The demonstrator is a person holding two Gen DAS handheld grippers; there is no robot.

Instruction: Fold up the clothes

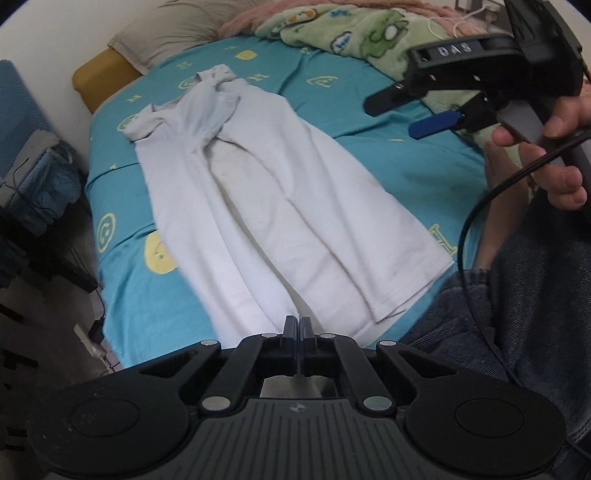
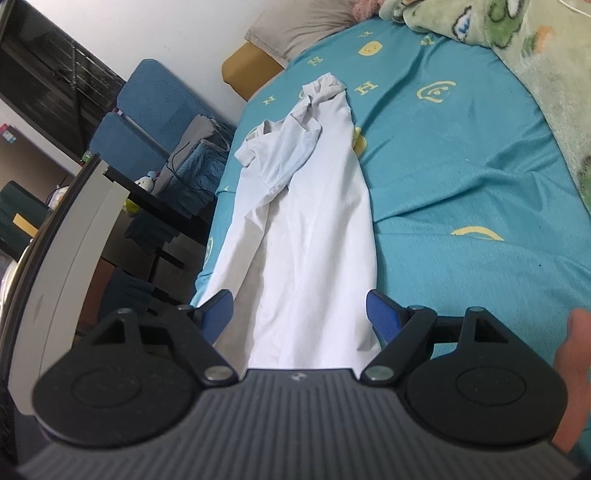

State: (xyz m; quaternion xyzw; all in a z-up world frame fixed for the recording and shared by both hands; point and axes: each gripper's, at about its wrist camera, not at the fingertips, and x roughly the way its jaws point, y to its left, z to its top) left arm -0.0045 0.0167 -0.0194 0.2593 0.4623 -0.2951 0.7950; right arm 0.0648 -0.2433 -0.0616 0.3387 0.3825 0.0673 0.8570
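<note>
Hovering over the bed [image 1: 369, 122], the left gripper [image 1: 299, 325] is pressing its fingers together on nothing while the right gripper [image 2: 299, 314] is gaping wide, empty. A white shirt [image 1: 266, 206] is lying lengthwise, collar pointing toward the pillow [image 1: 166, 33].

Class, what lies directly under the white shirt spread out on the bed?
The white shirt lies on a teal bedsheet printed with yellow smiley faces. One smiley is partly covered by the shirt's edge; whatever print lies beneath the rest is hidden.
</note>
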